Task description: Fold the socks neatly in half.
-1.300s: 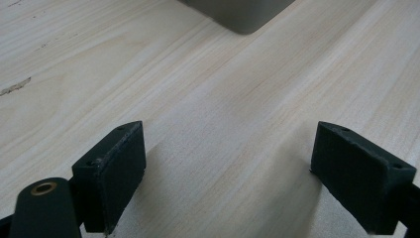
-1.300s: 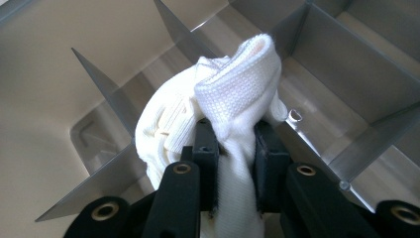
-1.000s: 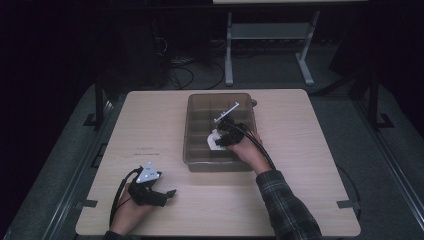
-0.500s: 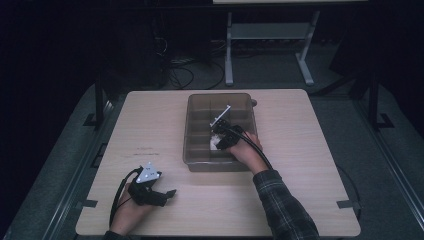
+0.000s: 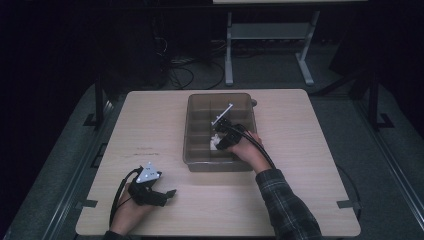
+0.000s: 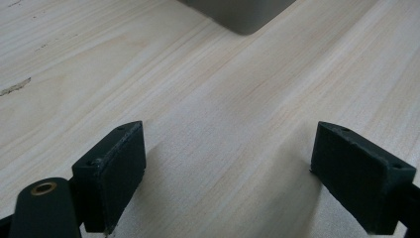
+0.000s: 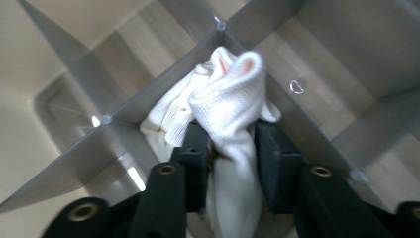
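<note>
Pinching white cloth (image 7: 225,94) w/ right hand-held gripper (image 7: 230,144), unlabelled.

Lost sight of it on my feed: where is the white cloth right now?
The white cloth is pinched in the right gripper, inside the grey divided bin at mid-table, over a divider crossing.

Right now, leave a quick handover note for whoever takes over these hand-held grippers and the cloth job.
Right hand-held gripper: jaws shut on the white knitted cloth, held over a divider inside the grey translucent plastic compartment bin.
Left hand-held gripper: jaws open and holding nothing, resting low on the light wooden table near its front edge, apart from the bin.
Done: the cloth is gripped and is at the bin.
Left: the cloth is bunched across the divider, part of it hanging into a compartment; probably it goes down into one compartment, then release. Which compartment is meant, I cannot tell.
</note>
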The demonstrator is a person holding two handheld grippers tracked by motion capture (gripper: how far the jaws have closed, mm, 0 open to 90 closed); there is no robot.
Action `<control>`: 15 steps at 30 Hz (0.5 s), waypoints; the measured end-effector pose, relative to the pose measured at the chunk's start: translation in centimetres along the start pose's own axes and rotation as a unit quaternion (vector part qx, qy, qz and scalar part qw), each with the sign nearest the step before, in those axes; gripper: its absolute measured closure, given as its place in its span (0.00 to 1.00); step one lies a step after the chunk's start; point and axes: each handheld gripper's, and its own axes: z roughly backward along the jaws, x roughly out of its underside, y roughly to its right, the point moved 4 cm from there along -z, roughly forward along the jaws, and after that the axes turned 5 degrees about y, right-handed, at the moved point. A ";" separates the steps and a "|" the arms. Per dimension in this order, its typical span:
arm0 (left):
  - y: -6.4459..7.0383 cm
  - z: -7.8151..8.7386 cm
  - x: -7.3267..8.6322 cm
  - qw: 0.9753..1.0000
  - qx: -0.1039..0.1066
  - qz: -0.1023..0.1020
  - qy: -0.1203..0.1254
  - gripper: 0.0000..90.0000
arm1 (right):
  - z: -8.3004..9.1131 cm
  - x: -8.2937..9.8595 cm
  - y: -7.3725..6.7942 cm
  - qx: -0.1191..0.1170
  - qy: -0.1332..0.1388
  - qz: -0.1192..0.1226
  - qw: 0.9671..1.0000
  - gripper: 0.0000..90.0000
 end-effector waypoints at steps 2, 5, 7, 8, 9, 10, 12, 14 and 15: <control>0.0 0.0 0.0 1.000 0.000 -0.002 -0.002 0.15 | 0.9 -0.1 0.1 -0.012 0.012 -0.008 1.000 0.69; 0.0 0.0 0.0 1.000 0.000 -0.001 -0.001 0.15 | 2.4 -0.3 0.1 -0.019 0.044 0.000 0.999 0.83; 0.0 0.0 0.0 1.000 0.001 -0.001 -0.002 0.15 | 3.2 -0.8 0.0 -0.020 0.071 0.001 0.997 0.94; 0.0 0.0 0.0 1.000 0.001 0.000 -0.002 0.15 | 3.2 -0.8 0.0 -0.020 0.071 0.001 0.997 0.94; 0.0 0.0 0.0 1.000 0.001 -0.001 -0.002 0.15 | 3.1 -1.0 0.0 -0.015 0.080 0.002 0.997 0.98; 0.0 0.0 0.0 1.000 0.000 -0.001 -0.002 0.15 | 3.1 -1.0 0.0 -0.015 0.080 0.002 0.997 0.98; 0.0 0.0 0.0 1.000 0.000 -0.001 -0.001 0.15 | 2.4 -1.1 0.0 -0.015 0.072 0.003 0.997 0.99; 0.0 0.0 0.0 1.000 0.000 -0.001 -0.001 0.15 | 1.5 -1.2 -0.1 -0.017 0.063 0.002 0.998 1.00; 0.0 0.0 0.0 1.000 0.001 0.000 -0.001 0.15 | 1.3 -1.2 -0.1 -0.013 0.058 0.004 0.998 1.00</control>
